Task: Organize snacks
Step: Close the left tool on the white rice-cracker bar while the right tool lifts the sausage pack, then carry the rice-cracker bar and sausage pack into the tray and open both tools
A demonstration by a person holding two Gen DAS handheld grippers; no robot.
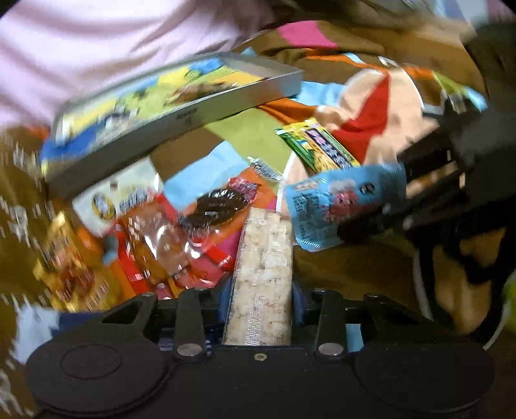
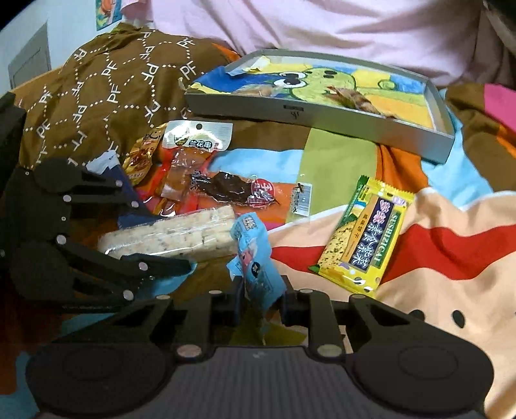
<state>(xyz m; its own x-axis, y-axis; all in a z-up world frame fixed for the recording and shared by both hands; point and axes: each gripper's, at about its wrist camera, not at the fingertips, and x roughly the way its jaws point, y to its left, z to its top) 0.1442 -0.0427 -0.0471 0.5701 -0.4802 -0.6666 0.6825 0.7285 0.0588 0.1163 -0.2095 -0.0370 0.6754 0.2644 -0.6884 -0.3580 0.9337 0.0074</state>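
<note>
Carrying snacks above the bedspread [image 2: 435,225]: left gripper [image 1: 259,290] clamping the rice-cracker bar [image 1: 262,274], right gripper [image 2: 259,299] pinching the blue packet [image 2: 254,258], probably next needing lowering both into the grey tray [image 2: 322,119] at the far edge.

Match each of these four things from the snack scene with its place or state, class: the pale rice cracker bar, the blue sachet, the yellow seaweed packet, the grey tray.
Things:
1. pale rice cracker bar
2. blue sachet
3. yellow seaweed packet
4. grey tray

Places or states:
A. lying loose on the patterned cloth
B. clamped in the right gripper
C. propped nearest the pink shirt
D. clamped in the left gripper

Pairs: 1-D, 2-B, 3-A, 4-C
</note>
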